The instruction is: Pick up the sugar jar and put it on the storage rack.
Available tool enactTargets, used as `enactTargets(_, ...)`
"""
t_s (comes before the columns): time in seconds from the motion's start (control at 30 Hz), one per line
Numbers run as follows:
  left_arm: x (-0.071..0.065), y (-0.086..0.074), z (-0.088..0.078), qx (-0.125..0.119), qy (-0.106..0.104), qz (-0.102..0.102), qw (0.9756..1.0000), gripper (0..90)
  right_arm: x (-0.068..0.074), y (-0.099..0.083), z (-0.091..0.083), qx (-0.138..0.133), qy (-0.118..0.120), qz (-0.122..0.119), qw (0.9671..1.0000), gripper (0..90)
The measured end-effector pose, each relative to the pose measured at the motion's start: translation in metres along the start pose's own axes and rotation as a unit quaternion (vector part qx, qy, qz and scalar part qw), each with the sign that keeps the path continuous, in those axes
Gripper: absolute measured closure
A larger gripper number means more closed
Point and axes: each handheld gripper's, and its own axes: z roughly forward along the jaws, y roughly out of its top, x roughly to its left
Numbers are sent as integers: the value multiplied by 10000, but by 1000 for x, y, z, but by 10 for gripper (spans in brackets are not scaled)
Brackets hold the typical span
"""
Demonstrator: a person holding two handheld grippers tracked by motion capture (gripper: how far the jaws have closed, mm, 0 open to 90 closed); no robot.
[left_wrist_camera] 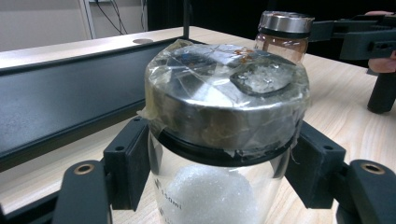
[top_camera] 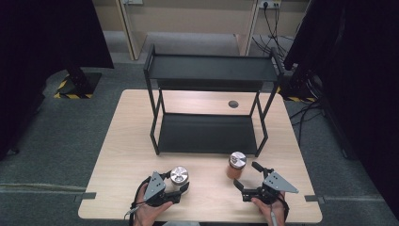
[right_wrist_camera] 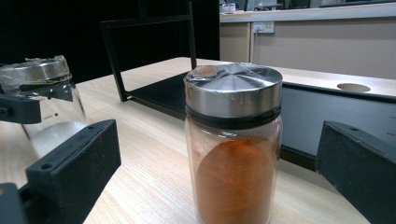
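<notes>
A black two-tier shelf [top_camera: 209,101] was seen standing at the middle of the wooden table [top_camera: 127,141], beyond both jars. The glass jar of white grains [left_wrist_camera: 219,140], foil-wrapped at its steel lid, was clamped between the jaws of the left gripper [top_camera: 173,188], while the jar of orange-red powder [right_wrist_camera: 233,154] stood upright between the wide-apart jaws of the right gripper [top_camera: 247,176], untouched. A "150ml" marking was legible from the left gripper view alone.

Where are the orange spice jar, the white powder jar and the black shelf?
orange spice jar [right_wrist_camera: 233,177], right gripper view, glass body.
white powder jar [left_wrist_camera: 224,93], left gripper view, taped lid.
black shelf [top_camera: 207,133], high view, lower tier.
</notes>
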Motion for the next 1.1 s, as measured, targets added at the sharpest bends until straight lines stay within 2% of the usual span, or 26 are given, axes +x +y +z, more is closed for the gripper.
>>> enactTargets(0.17,0,3,-3,-44,27,-12,10000,309,0,0,0,-1,-7,11,10000,4)
enactTargets(0.3,3,7,-5,-68,-28,-105,9999,309,0,0,0,-8,-13,12,10000,4)
enactTargets(0.53,5,16,-7,-37,-93,-104,9999,309,0,0,0,-17,-23,25,10000,4)
enactTargets(0.9,7,36,-6,-19,-201,-44,9998,309,0,0,-1,-37,-21,43,10000,4)
enactTargets(1.1,11,51,-4,-22,-341,-26,9994,309,0,0,0,-40,-13,40,10000,4)
